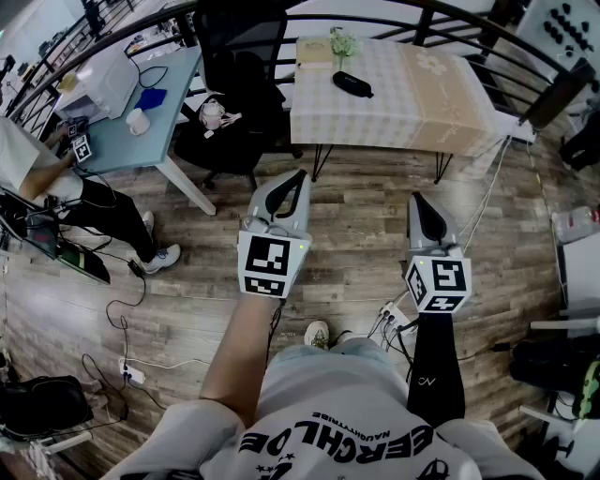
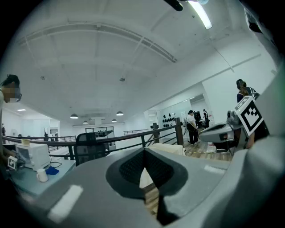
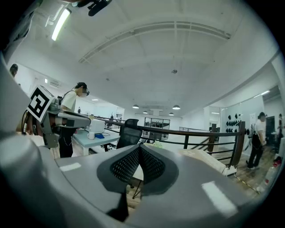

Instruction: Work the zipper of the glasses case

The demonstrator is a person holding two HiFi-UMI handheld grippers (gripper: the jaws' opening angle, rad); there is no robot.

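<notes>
In the head view the black glasses case [image 1: 352,83] lies on a table with a checked cloth [image 1: 441,103] at the far side. Both grippers hang over the wooden floor, well short of that table. My left gripper [image 1: 300,174] points toward the table's left corner, its fingertips touching and nothing between them. My right gripper [image 1: 417,198] is beside it, also shut and empty. In the left gripper view the jaws [image 2: 144,152] meet at the tip; the right gripper view shows its jaws [image 3: 139,147] closed the same way. The case is hidden in both gripper views.
A black office chair [image 1: 239,56] stands left of the table, next to a light blue desk [image 1: 141,117] with a cup and a box. A person [image 1: 56,192] sits at far left. A dark railing [image 1: 450,14] curves behind the table. Cables and a power strip [image 1: 394,315] lie on the floor.
</notes>
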